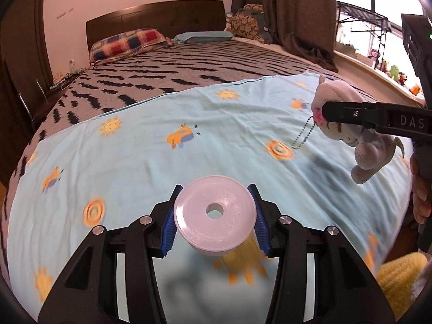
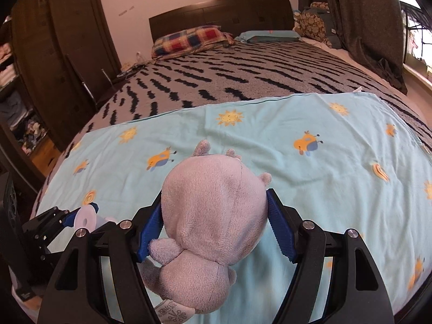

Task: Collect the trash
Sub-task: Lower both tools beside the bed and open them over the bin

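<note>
Above the light-blue sheet (image 1: 162, 167), left gripper (image 1: 214, 213) fingers pinch a clear plastic spool (image 1: 214, 216); right gripper (image 2: 214, 229) fingers pinch a grey plush toy (image 2: 213, 226).

Home bedroom (bed (image 1: 205, 62), pillows (image 1: 129, 43))

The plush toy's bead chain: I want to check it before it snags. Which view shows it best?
The left wrist view: the bead chain dangles clear from the plush toy over the sheet. In the right wrist view the plush toy hides it.
</note>
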{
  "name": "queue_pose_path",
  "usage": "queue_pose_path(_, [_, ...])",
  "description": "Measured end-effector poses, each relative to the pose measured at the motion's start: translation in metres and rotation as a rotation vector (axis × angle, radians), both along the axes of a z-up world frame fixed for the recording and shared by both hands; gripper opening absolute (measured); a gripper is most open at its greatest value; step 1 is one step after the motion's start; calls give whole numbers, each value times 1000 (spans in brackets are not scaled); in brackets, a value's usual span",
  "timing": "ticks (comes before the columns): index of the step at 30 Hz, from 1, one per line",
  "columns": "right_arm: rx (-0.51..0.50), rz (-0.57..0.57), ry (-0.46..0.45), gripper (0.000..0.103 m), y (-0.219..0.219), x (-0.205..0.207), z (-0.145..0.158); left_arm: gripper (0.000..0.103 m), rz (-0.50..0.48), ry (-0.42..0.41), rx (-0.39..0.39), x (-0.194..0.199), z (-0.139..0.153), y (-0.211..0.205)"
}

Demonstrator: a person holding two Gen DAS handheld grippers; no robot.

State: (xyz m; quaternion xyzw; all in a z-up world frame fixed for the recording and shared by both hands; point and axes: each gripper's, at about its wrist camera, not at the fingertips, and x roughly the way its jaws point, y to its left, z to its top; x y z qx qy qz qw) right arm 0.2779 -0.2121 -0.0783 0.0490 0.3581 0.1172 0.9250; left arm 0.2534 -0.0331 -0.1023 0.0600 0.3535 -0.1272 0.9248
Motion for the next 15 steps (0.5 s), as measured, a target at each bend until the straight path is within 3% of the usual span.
queue_pose_path(9, [6, 37, -44, 72, -2, -98, -3, 46, -49, -21, -31, -97, 7, -7])
queue_pose_path(15, [-2, 61, -85, 72, -2, -158, -17, 46, -62, -59, -7, -155, -7, -12])
